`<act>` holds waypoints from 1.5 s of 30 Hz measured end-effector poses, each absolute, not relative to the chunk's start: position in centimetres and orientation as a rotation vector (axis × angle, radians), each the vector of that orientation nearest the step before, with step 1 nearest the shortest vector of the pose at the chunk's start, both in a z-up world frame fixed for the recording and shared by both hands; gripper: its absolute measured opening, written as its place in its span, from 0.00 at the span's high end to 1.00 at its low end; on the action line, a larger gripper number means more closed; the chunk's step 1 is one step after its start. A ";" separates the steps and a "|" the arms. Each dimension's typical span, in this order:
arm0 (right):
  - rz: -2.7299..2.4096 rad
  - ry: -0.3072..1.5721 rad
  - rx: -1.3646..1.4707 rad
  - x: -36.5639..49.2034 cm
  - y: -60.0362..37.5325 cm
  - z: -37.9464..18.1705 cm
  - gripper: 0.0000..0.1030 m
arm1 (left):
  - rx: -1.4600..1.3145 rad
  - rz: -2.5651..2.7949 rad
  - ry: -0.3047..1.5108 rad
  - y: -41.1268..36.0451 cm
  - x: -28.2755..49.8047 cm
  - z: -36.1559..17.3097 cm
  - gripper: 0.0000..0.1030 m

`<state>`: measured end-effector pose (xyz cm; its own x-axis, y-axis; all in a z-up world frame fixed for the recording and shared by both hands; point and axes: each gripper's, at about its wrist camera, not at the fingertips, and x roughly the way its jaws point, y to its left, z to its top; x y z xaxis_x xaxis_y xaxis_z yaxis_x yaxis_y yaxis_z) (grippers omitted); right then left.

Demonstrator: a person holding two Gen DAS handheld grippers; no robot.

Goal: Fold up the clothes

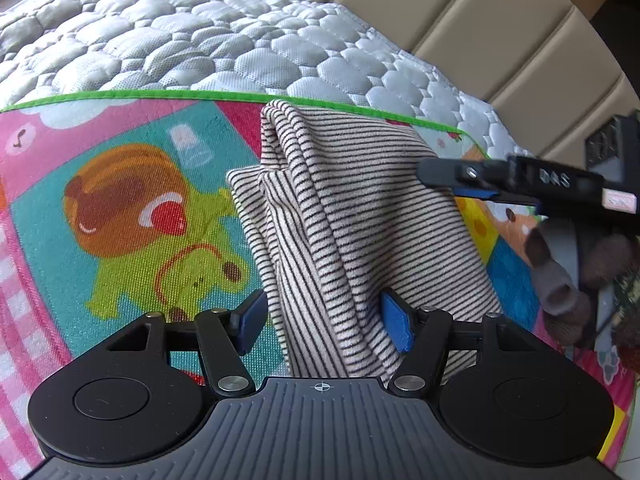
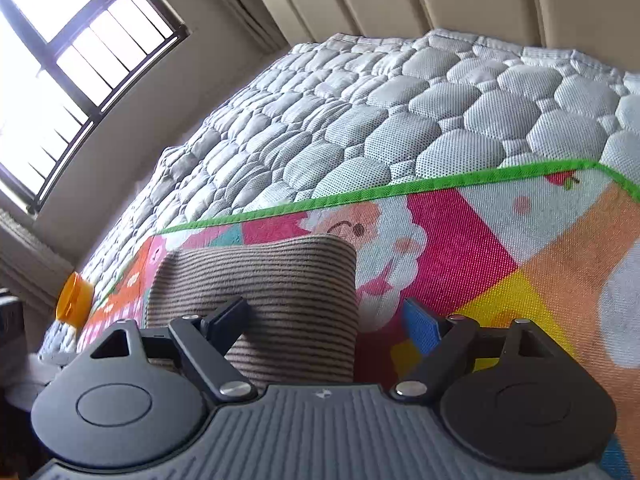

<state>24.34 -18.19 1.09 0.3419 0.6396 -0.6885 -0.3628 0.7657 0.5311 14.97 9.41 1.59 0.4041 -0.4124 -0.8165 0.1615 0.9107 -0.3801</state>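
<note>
A beige garment with thin dark stripes lies folded into a narrow bundle on a colourful cartoon play mat. My left gripper is open, its blue pads standing on either side of the bundle's near end without pinching it. My right gripper, held by a hand, reaches in from the right over the garment's right edge. In the right wrist view the striped garment lies low and left on the mat. My right gripper is open, with the garment's right edge between its fingers.
The mat, edged in green, lies on a grey quilted mattress. A beige padded headboard stands behind it. A round orange object sits at the mattress's left edge below a barred window.
</note>
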 end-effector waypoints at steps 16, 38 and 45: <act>0.761 1.039 0.125 21.2 -17.9 2.0 0.23 | -0.267 -0.371 1.109 10.5 14.5 1.5 0.25; 0.928 1.231 0.317 18.4 -18.2 1.5 0.20 | -0.462 -0.484 1.107 11.5 14.3 1.4 0.40; 0.878 1.265 0.386 19.3 -18.5 1.2 0.22 | -0.501 -0.474 1.101 12.5 15.4 1.9 0.40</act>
<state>19.29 -18.55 1.25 0.0436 0.7502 -0.6597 -0.3562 0.6286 0.6913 15.38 12.53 1.94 0.3766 -0.5909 -0.7135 0.1125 0.7936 -0.5979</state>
